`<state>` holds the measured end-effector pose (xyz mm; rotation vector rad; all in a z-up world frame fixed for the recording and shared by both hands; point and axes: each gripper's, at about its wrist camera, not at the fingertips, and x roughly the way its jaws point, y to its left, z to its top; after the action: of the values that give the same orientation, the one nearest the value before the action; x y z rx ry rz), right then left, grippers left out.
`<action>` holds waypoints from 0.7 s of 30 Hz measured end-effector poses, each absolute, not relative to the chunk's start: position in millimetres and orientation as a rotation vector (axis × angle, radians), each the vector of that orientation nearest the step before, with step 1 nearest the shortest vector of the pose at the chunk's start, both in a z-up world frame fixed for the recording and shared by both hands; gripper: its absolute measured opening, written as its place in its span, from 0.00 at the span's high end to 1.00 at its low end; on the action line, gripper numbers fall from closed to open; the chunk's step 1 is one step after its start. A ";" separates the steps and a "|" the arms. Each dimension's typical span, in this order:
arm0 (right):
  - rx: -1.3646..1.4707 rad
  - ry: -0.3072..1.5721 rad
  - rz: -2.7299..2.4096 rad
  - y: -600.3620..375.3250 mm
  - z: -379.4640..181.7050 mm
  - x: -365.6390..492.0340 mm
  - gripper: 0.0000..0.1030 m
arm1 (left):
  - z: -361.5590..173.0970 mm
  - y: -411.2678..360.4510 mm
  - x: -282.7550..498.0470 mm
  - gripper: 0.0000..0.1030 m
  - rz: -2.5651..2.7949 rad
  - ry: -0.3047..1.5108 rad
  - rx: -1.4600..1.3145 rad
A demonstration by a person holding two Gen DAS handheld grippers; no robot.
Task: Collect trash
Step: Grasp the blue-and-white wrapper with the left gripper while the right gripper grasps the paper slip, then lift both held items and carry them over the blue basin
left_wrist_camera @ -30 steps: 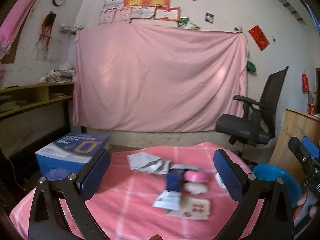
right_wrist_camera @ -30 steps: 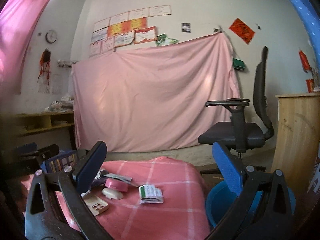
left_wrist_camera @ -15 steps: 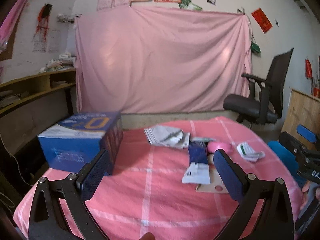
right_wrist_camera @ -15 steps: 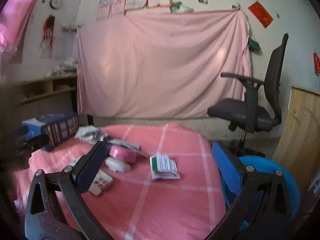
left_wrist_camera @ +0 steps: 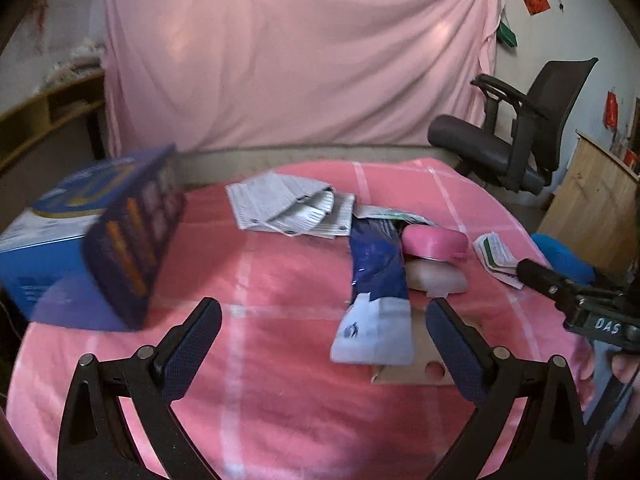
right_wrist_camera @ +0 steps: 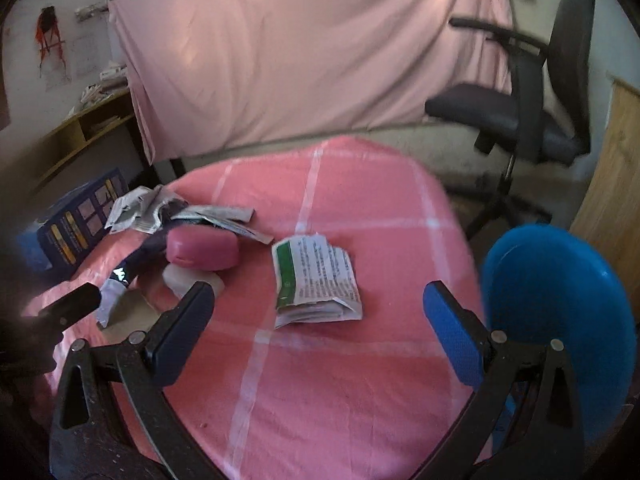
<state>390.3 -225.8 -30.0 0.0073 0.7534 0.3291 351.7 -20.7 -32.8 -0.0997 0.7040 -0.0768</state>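
Trash lies on a pink checked tablecloth (left_wrist_camera: 280, 360). A blue and white wrapper (left_wrist_camera: 378, 292) lies just ahead of my open left gripper (left_wrist_camera: 320, 344), toward its right finger. Behind it are crumpled grey papers (left_wrist_camera: 288, 208), a pink soap case (left_wrist_camera: 434, 242), a white lid (left_wrist_camera: 438, 280) and a flat cardboard piece (left_wrist_camera: 416, 372). A folded green and white leaflet (right_wrist_camera: 316, 280) lies between the fingers of my open right gripper (right_wrist_camera: 320, 328), slightly ahead of them. The pink soap case (right_wrist_camera: 202, 248) and the papers (right_wrist_camera: 160, 208) show to its left.
A blue carton (left_wrist_camera: 88, 232) stands on the table's left side. A blue round bin (right_wrist_camera: 560, 320) sits beside the table's right edge. A black office chair (left_wrist_camera: 516, 140) and a wooden cabinet (left_wrist_camera: 592, 200) stand behind. A pink sheet (left_wrist_camera: 300, 52) hangs on the back wall.
Both grippers have tilted down and moved closer over the table. The wrapper now lies near the left fingers and the leaflet between the right fingers. Both stay open.
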 end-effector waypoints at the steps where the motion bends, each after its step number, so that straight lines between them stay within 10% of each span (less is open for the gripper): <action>1: 0.008 0.772 0.340 -225.5 -31.9 393.7 0.00 | -32.1 -20.3 354.6 0.10 -0.085 0.712 -0.104; 12: -0.043 0.823 0.341 -219.3 -39.0 403.8 0.00 | -34.3 -31.7 385.2 0.49 -0.161 0.830 -0.065; 14: -0.064 0.834 0.348 -216.0 -40.5 403.4 0.02 | -30.7 -31.8 387.8 0.68 -0.160 0.847 -0.072; 21: -0.030 0.828 0.373 -225.2 -39.7 400.0 0.29 | -17.5 -29.5 382.4 0.70 -0.158 0.863 -0.105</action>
<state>400.0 -225.2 -39.7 -0.0300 0.8276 0.3729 382.4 -29.5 -17.5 -0.1046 0.8630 -0.1576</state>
